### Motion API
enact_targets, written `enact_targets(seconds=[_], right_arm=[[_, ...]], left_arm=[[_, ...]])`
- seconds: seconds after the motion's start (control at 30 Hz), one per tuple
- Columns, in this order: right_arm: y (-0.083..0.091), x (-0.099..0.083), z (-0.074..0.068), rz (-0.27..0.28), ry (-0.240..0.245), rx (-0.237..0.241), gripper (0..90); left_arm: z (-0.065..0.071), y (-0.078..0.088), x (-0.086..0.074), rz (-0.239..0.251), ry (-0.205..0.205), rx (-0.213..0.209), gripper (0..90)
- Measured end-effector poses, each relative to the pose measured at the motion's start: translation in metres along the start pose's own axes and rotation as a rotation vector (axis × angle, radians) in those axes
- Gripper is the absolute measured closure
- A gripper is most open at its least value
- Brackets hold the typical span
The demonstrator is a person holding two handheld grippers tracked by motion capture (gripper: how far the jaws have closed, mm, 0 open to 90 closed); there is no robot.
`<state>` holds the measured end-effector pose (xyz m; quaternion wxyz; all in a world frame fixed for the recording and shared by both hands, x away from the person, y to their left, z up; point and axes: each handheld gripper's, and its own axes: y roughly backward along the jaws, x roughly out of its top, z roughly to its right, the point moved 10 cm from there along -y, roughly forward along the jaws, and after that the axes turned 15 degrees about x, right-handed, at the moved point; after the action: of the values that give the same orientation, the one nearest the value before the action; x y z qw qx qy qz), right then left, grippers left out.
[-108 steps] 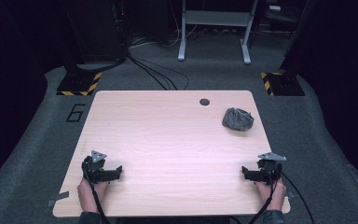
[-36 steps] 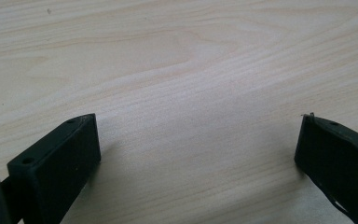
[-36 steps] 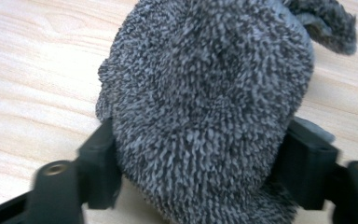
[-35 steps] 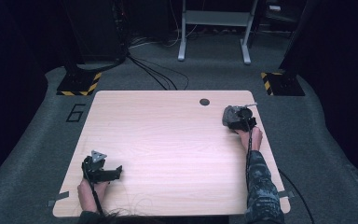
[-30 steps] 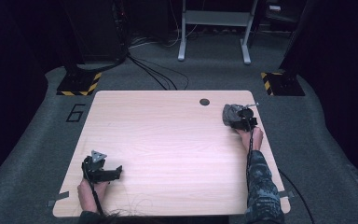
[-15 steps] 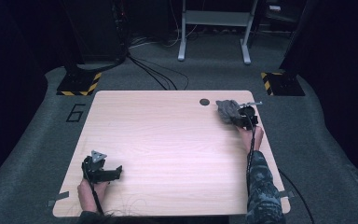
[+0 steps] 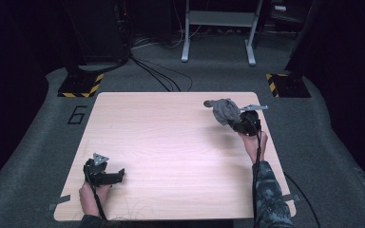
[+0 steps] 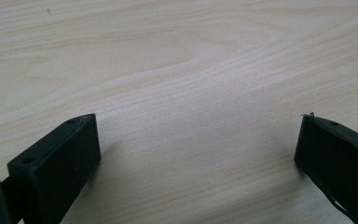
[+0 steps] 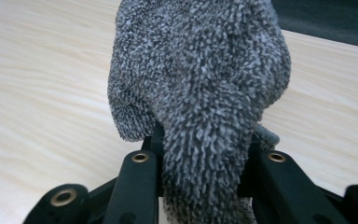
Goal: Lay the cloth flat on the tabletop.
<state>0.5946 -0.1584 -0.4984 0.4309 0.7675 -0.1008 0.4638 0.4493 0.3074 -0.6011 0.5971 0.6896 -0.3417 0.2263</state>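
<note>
On the far right part of the desk (image 7: 171, 142), the right tongs (image 7: 233, 121) pinch a grey fuzzy cloth (image 7: 223, 110), their jaws having just been closing with the cloth between them. In the right gripper view the cloth (image 9: 200, 93) bulges up out of the two black jaws, which press into its lower folds, and the pale wood of the desk (image 9: 37, 93) lies beneath it. From the high view the cloth hangs off the left end of the tongs, above the desk surface near the far right corner, with a small dark round mark (image 7: 207, 103) on the wood just beside its left edge. The left tongs (image 7: 116, 176) rest at the near left of the desk, well apart from the cloth. In the left gripper view their jaws stand spread wide over bare wood (image 8: 191, 93), with nothing between them.
</note>
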Motion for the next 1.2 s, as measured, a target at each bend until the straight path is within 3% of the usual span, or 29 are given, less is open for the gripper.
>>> enact_targets(seconds=[0.17, 0.2, 0.3, 0.37, 0.47, 0.77, 0.9, 1.0, 1.07, 1.2], right_arm=[[0.001, -0.002, -0.033, -0.007, 0.063, 0.049, 69.3], [0.0, -0.003, -0.047, -0.011, 0.085, 0.072, 69.3], [0.0, -0.004, -0.059, -0.013, 0.101, 0.09, 69.3], [-0.002, -0.006, -0.08, -0.019, 0.136, 0.125, 69.2], [-0.004, -0.009, -0.093, -0.022, 0.151, 0.149, 69.1], [-0.025, -0.042, -0.145, -0.102, 0.214, 0.241, 68.7], [-0.037, -0.062, -0.172, -0.172, 0.252, 0.298, 68.3], [-0.043, -0.07, -0.181, -0.194, 0.272, 0.319, 67.2], [-0.05, -0.079, -0.188, -0.221, 0.293, 0.321, 62.5], [-0.059, -0.096, -0.192, -0.282, 0.298, 0.311, 40.7]], left_arm=[[0.0, 0.0, 0.0, 0.0, 0.0, 0.0, 0.0], [0.0, 0.0, 0.0, 0.0, 0.0, 0.0, 0.0], [0.001, 0.0, 0.001, 0.004, 0.01, 0.001, 0.0], [0.001, 0.0, 0.001, 0.005, 0.011, 0.001, 0.0], [0.001, 0.0, 0.001, 0.004, 0.01, 0.002, 0.0], [0.0, 0.0, 0.001, 0.004, 0.008, 0.001, 0.0], [0.0, 0.0, 0.001, 0.002, 0.009, 0.0, 0.0], [0.0, -0.001, 0.001, 0.0, 0.007, 0.002, 0.0], [0.0, -0.001, 0.001, 0.0, 0.008, 0.001, 0.1], [-0.001, -0.001, 0.001, 0.006, 0.008, 0.004, 0.1]])
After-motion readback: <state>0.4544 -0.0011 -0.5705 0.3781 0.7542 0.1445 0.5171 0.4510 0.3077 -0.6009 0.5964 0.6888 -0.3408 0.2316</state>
